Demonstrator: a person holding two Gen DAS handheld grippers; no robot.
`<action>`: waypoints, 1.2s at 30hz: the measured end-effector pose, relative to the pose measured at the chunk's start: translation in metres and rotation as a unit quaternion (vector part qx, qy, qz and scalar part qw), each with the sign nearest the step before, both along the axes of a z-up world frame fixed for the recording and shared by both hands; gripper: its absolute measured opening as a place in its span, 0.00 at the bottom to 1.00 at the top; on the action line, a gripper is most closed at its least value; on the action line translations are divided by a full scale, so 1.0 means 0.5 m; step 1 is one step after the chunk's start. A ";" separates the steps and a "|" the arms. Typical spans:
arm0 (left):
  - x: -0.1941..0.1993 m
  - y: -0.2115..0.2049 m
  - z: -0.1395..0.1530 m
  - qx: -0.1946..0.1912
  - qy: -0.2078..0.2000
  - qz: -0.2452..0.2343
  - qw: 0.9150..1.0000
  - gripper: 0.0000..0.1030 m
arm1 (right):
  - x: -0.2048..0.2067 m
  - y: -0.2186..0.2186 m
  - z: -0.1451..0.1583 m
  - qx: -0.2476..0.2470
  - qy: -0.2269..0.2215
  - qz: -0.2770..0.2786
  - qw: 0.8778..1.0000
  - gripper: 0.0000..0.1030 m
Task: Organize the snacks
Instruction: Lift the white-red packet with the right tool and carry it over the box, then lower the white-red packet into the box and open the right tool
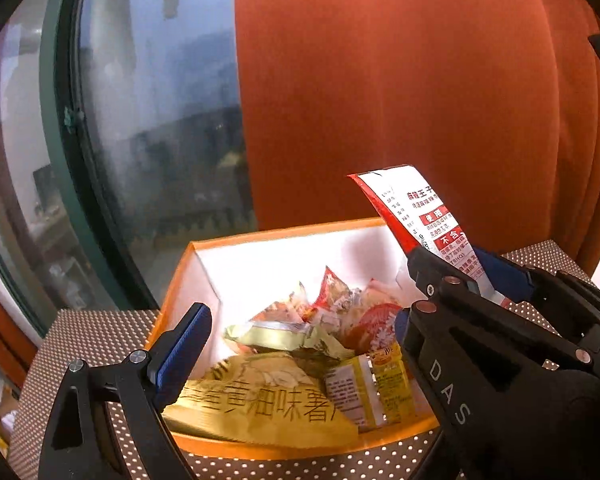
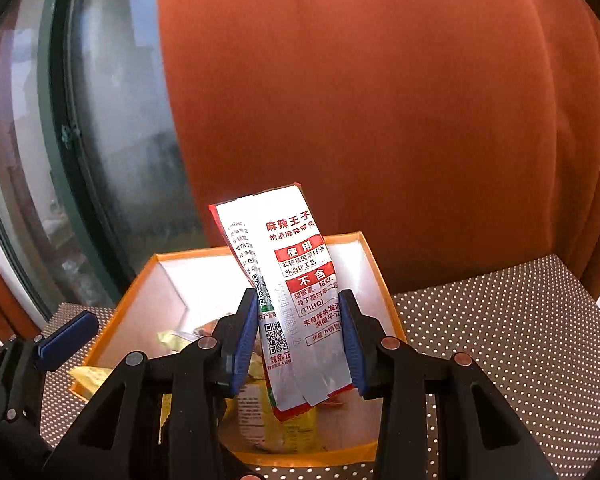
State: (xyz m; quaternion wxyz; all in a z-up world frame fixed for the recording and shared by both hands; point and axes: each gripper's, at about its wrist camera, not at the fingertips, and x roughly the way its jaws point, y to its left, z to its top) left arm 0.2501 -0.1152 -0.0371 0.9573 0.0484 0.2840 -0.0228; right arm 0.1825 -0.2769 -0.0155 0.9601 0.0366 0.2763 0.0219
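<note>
Snack packet (image 2: 300, 300), white with red print, stands upright between the jaws of the right gripper (image 2: 300, 336), which are clamped on its lower part, above the orange box (image 2: 116, 300) on the dotted desk (image 2: 500, 340). The left gripper (image 1: 300, 344) hangs over the box with its jaws wide apart and empty. Since the grip is low on a thin foil, the packet could bend or slip out and fall outside the box. The packet's front face is hidden, and the snacks deep in the box are hard to make out.

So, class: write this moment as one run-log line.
right gripper: shut on snack packet | left gripper: open | orange box: holds snacks
</note>
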 end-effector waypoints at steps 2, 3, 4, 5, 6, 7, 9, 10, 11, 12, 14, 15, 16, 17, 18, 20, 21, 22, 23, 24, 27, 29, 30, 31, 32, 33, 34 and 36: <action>0.018 -0.003 -0.020 -0.003 0.017 0.004 1.000 0.91 | 0.014 -0.004 -0.017 0.001 0.012 -0.001 1.000 0.41; 0.024 -0.004 -0.026 -0.002 0.022 0.009 1.000 0.91 | 0.025 -0.004 -0.027 0.003 0.021 -0.001 1.000 0.41; 0.030 -0.004 -0.033 0.001 0.028 0.016 0.999 0.91 | 0.033 -0.004 -0.034 0.005 0.027 -0.002 1.000 0.41; 0.036 -0.007 -0.041 0.007 0.032 0.024 0.999 0.91 | 0.044 -0.005 -0.045 0.007 0.037 -0.004 0.999 0.41; 0.041 -0.009 -0.049 0.013 0.035 0.027 0.999 0.91 | 0.055 -0.006 -0.057 0.008 0.047 -0.003 0.999 0.41; 0.049 -0.013 -0.059 0.019 0.044 0.030 0.998 0.91 | 0.062 -0.008 -0.065 0.010 0.055 -0.003 0.998 0.41; 0.064 -0.014 -0.077 0.020 0.067 0.032 0.997 0.91 | 0.081 -0.014 -0.087 0.012 0.084 -0.008 0.996 0.41; 0.069 -0.014 -0.084 0.018 0.077 0.032 0.996 0.91 | 0.091 -0.015 -0.098 0.014 0.100 -0.013 0.995 0.42; 0.073 -0.013 -0.090 0.015 0.084 0.033 0.996 0.91 | 0.097 -0.014 -0.104 0.015 0.109 -0.015 0.994 0.42; 0.074 -0.013 -0.092 0.017 0.084 0.035 0.996 0.91 | 0.102 -0.013 -0.109 0.014 0.116 -0.018 0.993 0.42; 0.076 -0.012 -0.095 0.020 0.084 0.035 0.996 0.91 | 0.106 -0.008 -0.115 0.008 0.120 -0.020 0.992 0.42; 0.076 -0.011 -0.095 0.021 0.086 0.035 0.995 0.91 | 0.098 -0.011 -0.120 0.008 0.120 -0.021 0.992 0.43; 0.078 -0.010 -0.098 0.022 0.088 0.034 0.995 0.91 | 0.097 -0.011 -0.122 0.008 0.122 -0.022 0.992 0.43; 0.079 -0.009 -0.099 0.023 0.089 0.034 0.995 0.91 | 0.093 -0.013 -0.124 0.008 0.124 -0.022 0.992 0.43; 0.079 -0.008 -0.101 0.024 0.091 0.034 0.995 0.91 | 0.093 -0.013 -0.126 0.007 0.126 -0.022 0.992 0.44; 0.080 -0.005 -0.101 0.024 0.092 0.035 0.995 0.91 | 0.093 -0.016 -0.130 0.004 0.129 -0.021 0.991 0.45; 0.078 -0.003 -0.100 0.023 0.091 0.034 0.995 0.91 | 0.093 -0.015 -0.130 0.002 0.130 -0.019 0.991 0.46; 0.076 -0.001 -0.099 0.022 0.091 0.035 0.995 0.91 | 0.092 -0.012 -0.129 -0.001 0.131 -0.017 0.991 0.48; 0.073 0.001 -0.095 0.022 0.090 0.036 0.995 0.91 | 0.088 -0.013 -0.125 -0.005 0.130 -0.017 0.991 0.49; 0.068 0.003 -0.091 0.022 0.089 0.036 0.995 0.91 | 0.084 -0.011 -0.122 -0.011 0.128 -0.017 0.992 0.56; 0.050 0.015 -0.077 0.008 0.083 0.036 0.996 0.91 | 0.065 -0.006 -0.107 -0.021 0.111 -0.022 0.993 0.72; 0.034 0.019 -0.067 0.005 0.080 0.035 0.996 0.91 | 0.050 -0.004 -0.095 -0.017 0.105 -0.019 0.994 0.73; 0.025 0.020 -0.061 0.004 0.078 0.035 0.996 0.91 | 0.042 -0.002 -0.090 -0.016 0.104 -0.018 0.994 0.73; 0.016 0.022 -0.056 0.004 0.076 0.034 0.997 0.91 | 0.033 0.000 -0.085 -0.016 0.102 -0.017 0.995 0.73; 0.004 0.025 -0.050 0.002 0.073 0.034 0.997 0.91 | 0.022 0.002 -0.078 -0.018 0.099 -0.017 0.995 0.73; -0.006 0.027 -0.044 0.001 0.070 0.034 0.997 0.91 | 0.015 0.004 -0.073 -0.019 0.096 -0.018 0.995 0.73; -0.017 0.029 -0.038 0.001 0.066 0.034 0.997 0.91 | 0.001 0.007 -0.065 -0.018 0.092 -0.018 0.995 0.73; -0.044 0.031 -0.023 0.001 0.059 0.034 0.998 0.91 | -0.021 0.010 -0.050 -0.016 0.082 -0.018 0.996 0.73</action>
